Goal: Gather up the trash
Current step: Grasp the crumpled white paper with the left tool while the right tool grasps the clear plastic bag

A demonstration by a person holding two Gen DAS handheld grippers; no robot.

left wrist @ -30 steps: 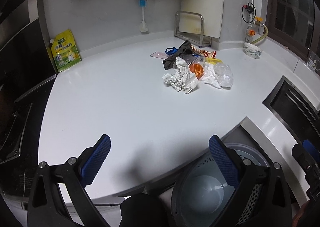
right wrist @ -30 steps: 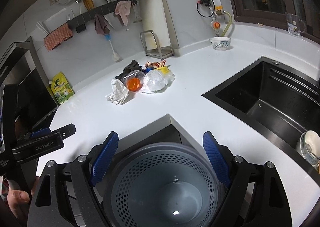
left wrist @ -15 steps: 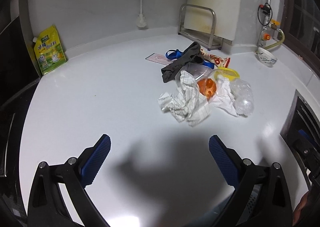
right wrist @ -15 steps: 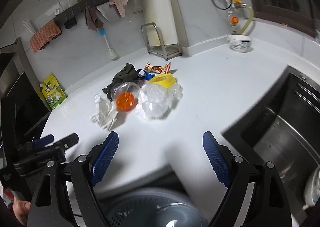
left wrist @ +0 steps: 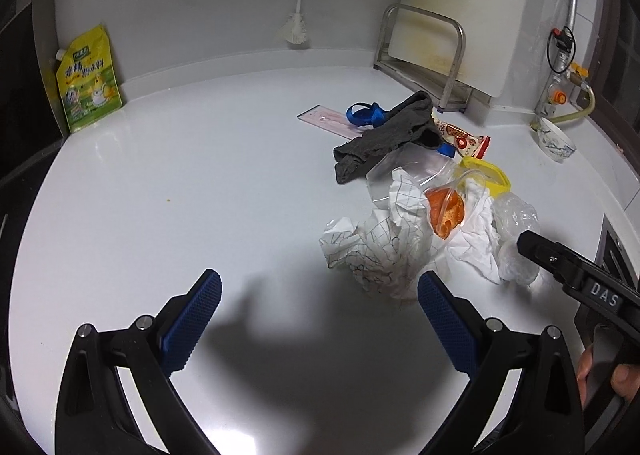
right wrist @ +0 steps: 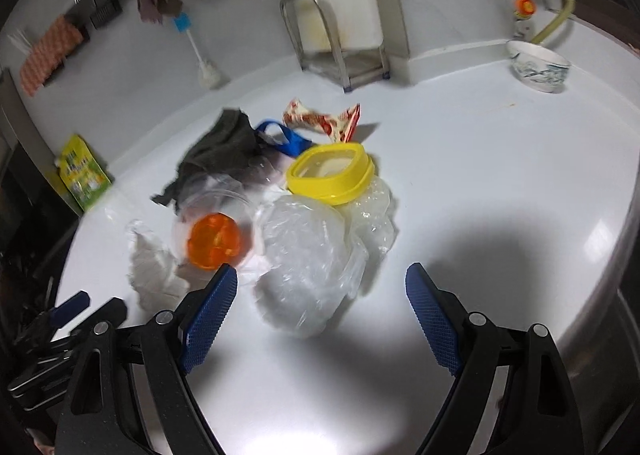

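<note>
Both grippers hang over the white counter (left wrist: 180, 183) with jaws spread wide and nothing between them. The left gripper (left wrist: 320, 319) has only bare counter and its own shadow directly ahead; just past its right fingertip lies a crumpled sheet of grid-lined paper (left wrist: 376, 251), the nearest piece of the trash pile. The right gripper (right wrist: 320, 307) sits right at the pile's near edge, with a crinkled clear plastic bag (right wrist: 308, 255) lying just ahead of its fingers and a clear cup holding something orange (right wrist: 214, 241) just beyond its left fingertip. Behind the bag, a yellow plastic lid ring (right wrist: 332, 175) rests on more plastic film. Farther on lie a dark grey cloth (right wrist: 220, 151), a blue strap (right wrist: 280, 139) and a red-and-white snack wrapper (right wrist: 320, 121). Beyond the pile stands a metal rack (right wrist: 332, 51) against the wall, with a patterned bowl (right wrist: 538, 65) off to the right and a yellow-green pouch (right wrist: 82, 173) far to the left.
</note>
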